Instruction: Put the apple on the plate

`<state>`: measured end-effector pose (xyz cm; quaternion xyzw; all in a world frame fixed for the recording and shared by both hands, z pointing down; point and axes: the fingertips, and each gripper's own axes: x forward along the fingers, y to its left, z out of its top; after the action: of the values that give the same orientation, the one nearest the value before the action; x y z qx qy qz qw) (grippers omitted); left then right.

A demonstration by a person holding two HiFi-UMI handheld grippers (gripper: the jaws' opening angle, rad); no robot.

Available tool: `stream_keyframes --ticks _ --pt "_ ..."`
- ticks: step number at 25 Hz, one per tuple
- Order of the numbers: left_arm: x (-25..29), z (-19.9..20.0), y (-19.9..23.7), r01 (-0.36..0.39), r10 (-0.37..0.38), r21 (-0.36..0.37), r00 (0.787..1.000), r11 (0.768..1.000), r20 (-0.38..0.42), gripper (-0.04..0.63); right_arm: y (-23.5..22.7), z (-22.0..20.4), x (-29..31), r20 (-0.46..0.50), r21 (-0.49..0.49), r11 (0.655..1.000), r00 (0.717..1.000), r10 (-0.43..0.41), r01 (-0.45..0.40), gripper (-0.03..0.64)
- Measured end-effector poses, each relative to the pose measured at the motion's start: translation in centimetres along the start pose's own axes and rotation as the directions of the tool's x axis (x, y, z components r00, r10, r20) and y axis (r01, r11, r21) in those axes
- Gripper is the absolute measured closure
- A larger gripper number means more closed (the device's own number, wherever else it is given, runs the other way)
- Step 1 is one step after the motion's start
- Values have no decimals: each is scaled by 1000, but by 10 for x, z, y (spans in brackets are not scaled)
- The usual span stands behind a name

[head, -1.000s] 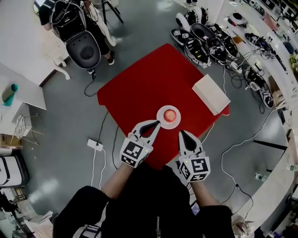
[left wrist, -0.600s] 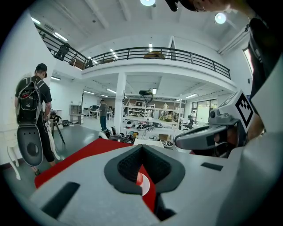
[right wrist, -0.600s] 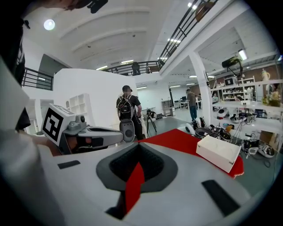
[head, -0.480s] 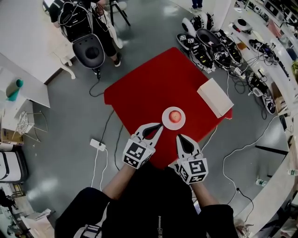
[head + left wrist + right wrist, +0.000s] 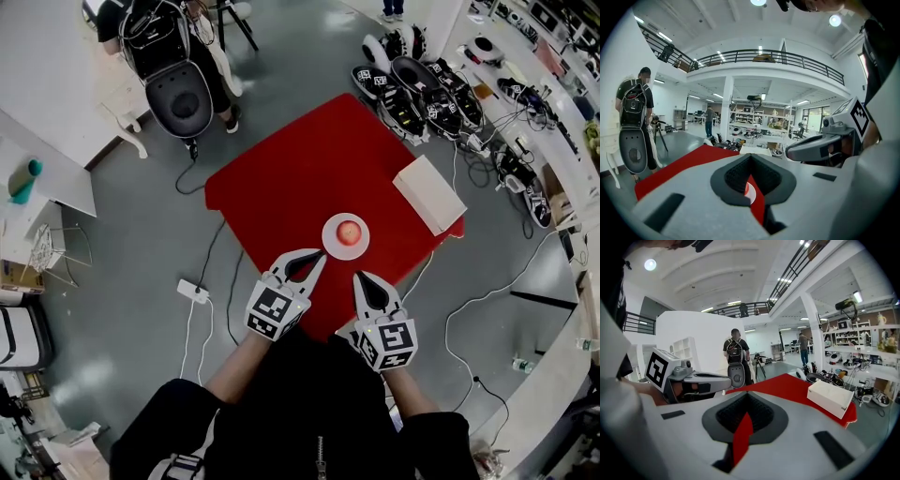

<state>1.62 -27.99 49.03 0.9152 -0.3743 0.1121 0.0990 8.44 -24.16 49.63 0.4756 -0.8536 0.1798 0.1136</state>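
Head view, inspection of the work area: the apple (image 5: 348, 231) sits at the middle of the small white plate (image 5: 330, 242), which stands on the red desk (image 5: 291, 178) toward its near edge. By that position, I judge the placing done.

Left claw (image 5: 317, 257): jaws closed tip to tip, nothing held, just short of the plate's near-left rim and not touching it. Right claw (image 5: 361, 279): closed and empty in the right gripper view, near the plate and apart from it. A white box (image 5: 428, 194) lies well off to the right.

Handling assessment: the apple looks firm, round and smooth-skinned, probably fairly light. It would likely roll or squirt from a shallow pinch and bruise under a hard one. Grip across its widest part, pads on opposite sides, with moderate pressure. The shallow plate may slide if nudged.
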Motion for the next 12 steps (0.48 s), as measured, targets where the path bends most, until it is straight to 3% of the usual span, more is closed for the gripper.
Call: stream_keyframes --ticks 12 --pt "8 -5 -12 19 -19 5 1000 1000 -2 589 -9 -3 -8 2 0 1000 1000 -12 12 607"
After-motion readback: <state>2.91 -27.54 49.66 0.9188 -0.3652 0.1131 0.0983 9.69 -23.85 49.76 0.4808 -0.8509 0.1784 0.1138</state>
